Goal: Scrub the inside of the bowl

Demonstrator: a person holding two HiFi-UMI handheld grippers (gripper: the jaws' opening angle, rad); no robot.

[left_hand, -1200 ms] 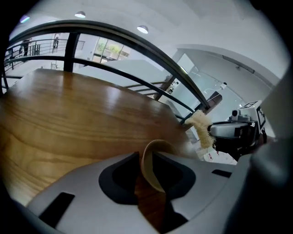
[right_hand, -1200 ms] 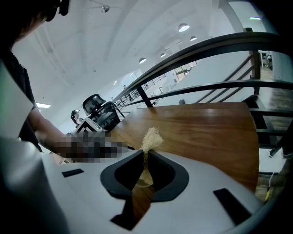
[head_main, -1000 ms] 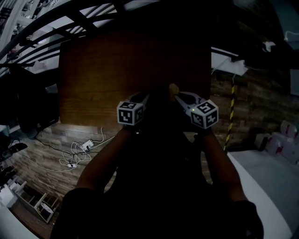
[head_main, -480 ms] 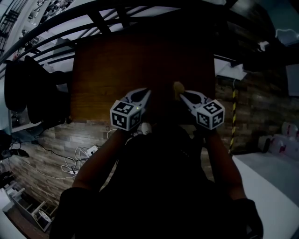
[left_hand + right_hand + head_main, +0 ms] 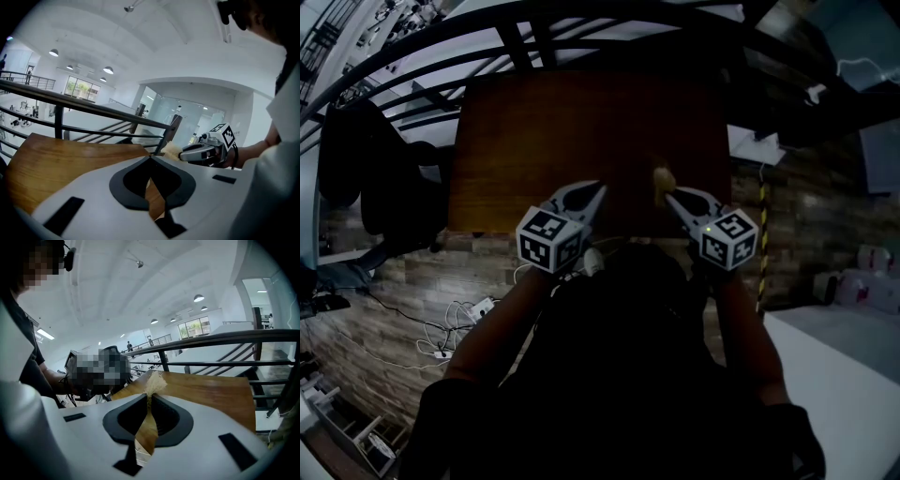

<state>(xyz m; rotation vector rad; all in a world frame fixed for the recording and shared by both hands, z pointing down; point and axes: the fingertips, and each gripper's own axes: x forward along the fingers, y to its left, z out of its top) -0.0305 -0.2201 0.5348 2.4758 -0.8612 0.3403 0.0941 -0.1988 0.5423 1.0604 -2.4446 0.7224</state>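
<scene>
No bowl shows in any view. My left gripper (image 5: 598, 186) hovers over the near edge of the brown wooden table (image 5: 581, 122), its jaws together with nothing between them; the left gripper view (image 5: 151, 157) shows the same. My right gripper (image 5: 667, 195) is to its right, shut on a pale yellow fibrous scrubber (image 5: 661, 179) that sticks out past the tips. In the right gripper view the scrubber (image 5: 154, 382) is pinched at the jaw tips (image 5: 150, 393). The left gripper view also shows the right gripper (image 5: 206, 151) and the scrubber (image 5: 171, 149).
A dark metal railing (image 5: 534, 37) runs behind the table. A black chair (image 5: 380, 178) stands at the left. Cables and a power strip (image 5: 473, 307) lie on the floor. A yellow-black striped post (image 5: 762, 234) and a white surface (image 5: 834, 375) are on the right.
The two grippers stand a little farther apart and lower in the head view than a second ago. The right gripper still holds the scrubber.
</scene>
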